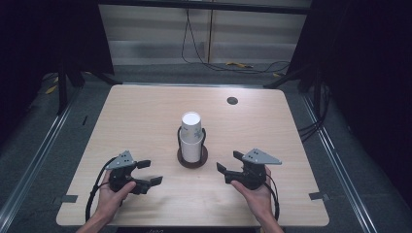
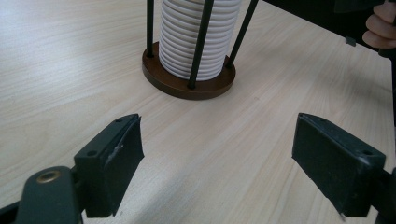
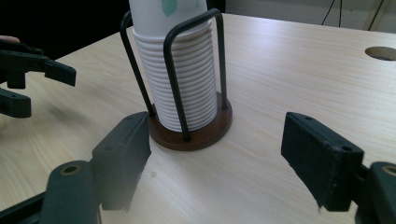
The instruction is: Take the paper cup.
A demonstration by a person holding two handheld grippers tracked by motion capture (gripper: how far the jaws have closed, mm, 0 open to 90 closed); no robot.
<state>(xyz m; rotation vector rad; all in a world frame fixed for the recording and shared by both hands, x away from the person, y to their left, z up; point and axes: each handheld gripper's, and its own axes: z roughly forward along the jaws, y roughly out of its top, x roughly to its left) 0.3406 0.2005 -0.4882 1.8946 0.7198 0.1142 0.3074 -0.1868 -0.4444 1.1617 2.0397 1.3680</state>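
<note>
**Both grippers empty, either side of the cup stack**

Nearest to me, the person's two hands came in from the table's near edge, each wrapped around a gripper. I saw the left gripper (image 1: pixel 150 172) low over the wood at the left, its jaws spread wide with nothing but bare tabletop between them. The right gripper (image 1: pixel 229 162) sat across from it at the right, jaws likewise apart and holding nothing; in the right gripper view one of its black pads (image 3: pixel 322 158) stood clear of everything.

Between the two grippers and a little farther in stood the stack of white paper cups (image 1: pixel 191 138), upright in a holder of thin black wire uprights on a round dark wooden base (image 2: pixel 187 84). Neither gripper touched it; both pointed inward at it from near by. The top cup carried a small green mark, seen in the right gripper view.

Beyond the stack, the pale wooden table (image 1: pixel 145 116) ran on to a round cable hole (image 1: pixel 232 100) near its far edge, with cables (image 1: pixel 194 43) trailing on the floor behind.
</note>
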